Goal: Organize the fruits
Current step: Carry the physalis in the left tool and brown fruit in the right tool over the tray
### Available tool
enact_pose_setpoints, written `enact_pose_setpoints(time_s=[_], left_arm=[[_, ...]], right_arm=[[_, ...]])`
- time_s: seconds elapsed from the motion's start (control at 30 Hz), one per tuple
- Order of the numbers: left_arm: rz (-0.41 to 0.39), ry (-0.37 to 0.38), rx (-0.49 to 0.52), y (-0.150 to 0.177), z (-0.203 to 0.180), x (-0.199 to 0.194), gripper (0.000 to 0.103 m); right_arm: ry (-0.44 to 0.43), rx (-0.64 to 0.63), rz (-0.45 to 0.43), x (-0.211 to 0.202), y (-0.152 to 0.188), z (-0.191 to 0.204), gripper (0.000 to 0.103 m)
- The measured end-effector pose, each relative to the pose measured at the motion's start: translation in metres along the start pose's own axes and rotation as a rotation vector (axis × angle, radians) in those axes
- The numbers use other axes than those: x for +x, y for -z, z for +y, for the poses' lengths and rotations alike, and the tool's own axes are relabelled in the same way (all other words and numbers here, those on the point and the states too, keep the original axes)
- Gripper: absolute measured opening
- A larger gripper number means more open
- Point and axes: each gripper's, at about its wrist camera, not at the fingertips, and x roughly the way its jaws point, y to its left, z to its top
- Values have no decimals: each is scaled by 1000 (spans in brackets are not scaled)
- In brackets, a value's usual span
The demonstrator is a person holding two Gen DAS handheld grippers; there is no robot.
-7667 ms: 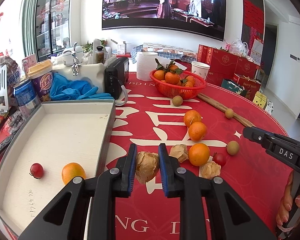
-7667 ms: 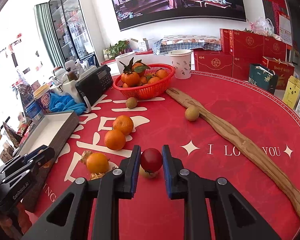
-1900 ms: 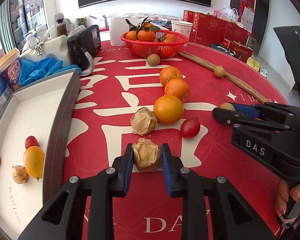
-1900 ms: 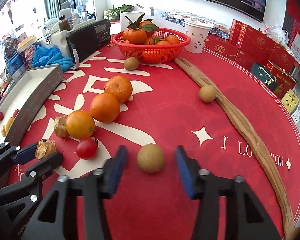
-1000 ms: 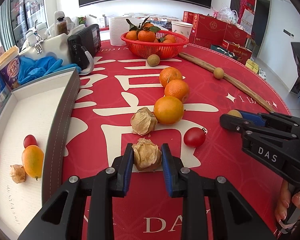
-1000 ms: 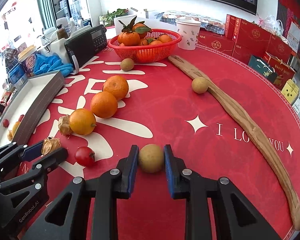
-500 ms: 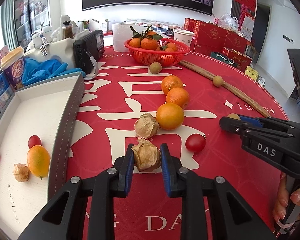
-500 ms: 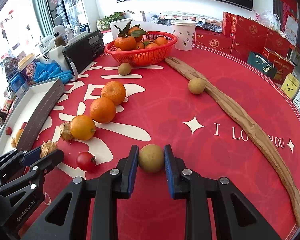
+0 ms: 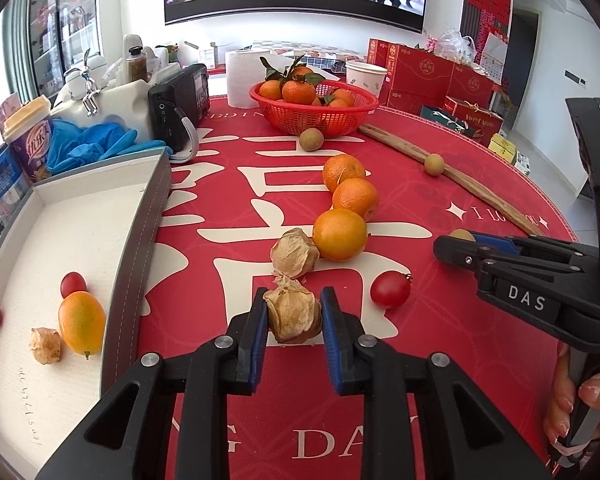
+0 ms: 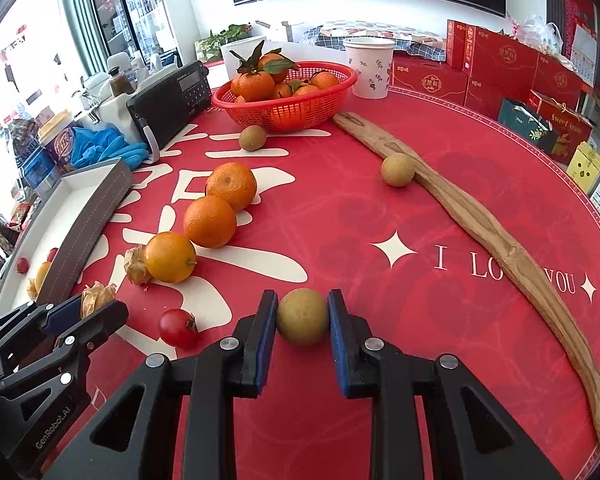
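Note:
My left gripper (image 9: 294, 312) is shut on a papery husk fruit (image 9: 294, 312), lifted just above the red tablecloth; it also shows in the right wrist view (image 10: 96, 296). My right gripper (image 10: 302, 316) is shut on a round tan fruit (image 10: 302, 316). The white tray (image 9: 132, 248) on the left holds two cherry tomatoes (image 9: 73, 284), an orange kumquat-like fruit (image 9: 81, 322) and a husk fruit (image 9: 45, 345). On the cloth lie another husk fruit (image 9: 295, 252), three oranges (image 9: 339, 234) and a cherry tomato (image 9: 390, 289).
A red basket of tangerines (image 9: 314, 110) stands at the back, a kiwi (image 9: 311, 139) before it. A long wooden strip (image 10: 480, 232) with a tan fruit (image 10: 397, 169) beside it crosses the right. A radio (image 9: 180, 110), blue gloves (image 9: 96, 146) and cups crowd the back left.
Both grippers have risen slightly with their fruits held. The right gripper, open around the tan fruit about two seconds ago, has shut on it.

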Motion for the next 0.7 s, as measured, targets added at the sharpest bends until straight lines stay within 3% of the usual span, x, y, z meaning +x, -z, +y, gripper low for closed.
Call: enact_pose_setpoints(time_s=[0.7], left_arm=[[-10,-5,-3,-1,3,-4,28]], right_arm=[[-8,-1,5,3,1,3,26]])
